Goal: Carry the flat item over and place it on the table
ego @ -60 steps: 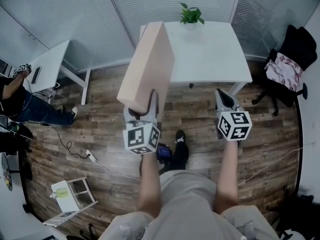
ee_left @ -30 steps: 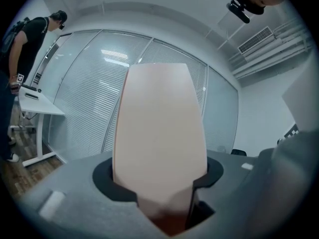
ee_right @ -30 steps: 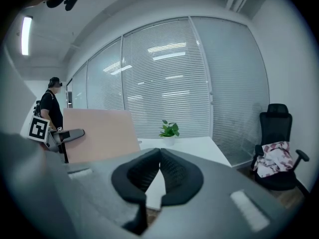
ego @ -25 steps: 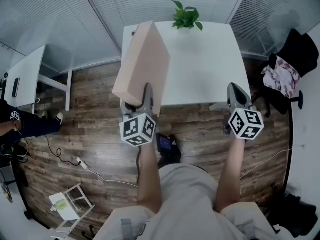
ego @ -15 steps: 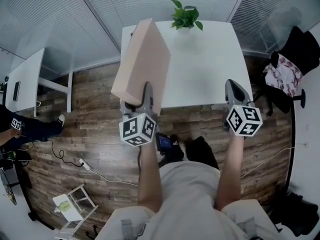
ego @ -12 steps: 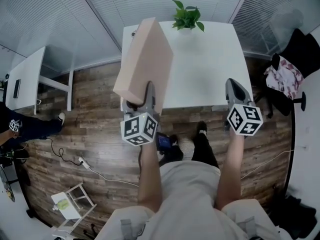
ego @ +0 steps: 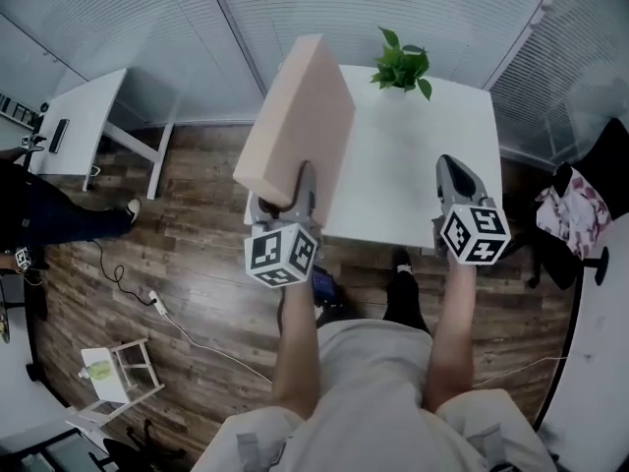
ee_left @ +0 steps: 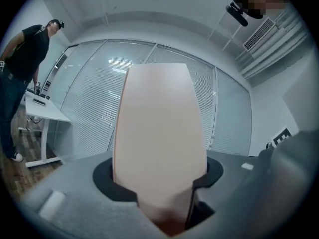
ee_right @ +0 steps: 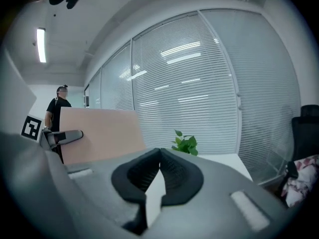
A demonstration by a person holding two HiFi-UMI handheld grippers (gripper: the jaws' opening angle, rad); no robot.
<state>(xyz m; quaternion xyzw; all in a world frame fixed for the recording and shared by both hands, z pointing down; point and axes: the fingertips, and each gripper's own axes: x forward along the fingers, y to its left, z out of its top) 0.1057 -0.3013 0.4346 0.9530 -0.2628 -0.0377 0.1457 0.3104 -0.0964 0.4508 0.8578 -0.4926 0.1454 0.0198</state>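
Observation:
A flat, pale pink board (ego: pixel 300 118) stands on edge in my left gripper (ego: pixel 286 197), which is shut on its near end. In the left gripper view the board (ee_left: pixel 159 143) fills the gap between the jaws and blocks the way ahead. It reaches out over the left edge of the white table (ego: pixel 423 165). My right gripper (ego: pixel 454 180) is shut and holds nothing; it hovers at the table's near edge. In the right gripper view its tips (ee_right: pixel 159 156) meet, with the board (ee_right: pixel 102 133) at the left.
A potted green plant (ego: pixel 401 65) stands at the far edge of the table. A smaller white desk (ego: pixel 84 121) and a person (ego: pixel 39 209) are at the left. A chair with clothes (ego: pixel 580 214) is at the right. The floor has a cable and a small white stand (ego: pixel 116 374).
Both grippers and the board have come nearer to the table; the board now overhangs its left part, and the right gripper has reached its near edge.

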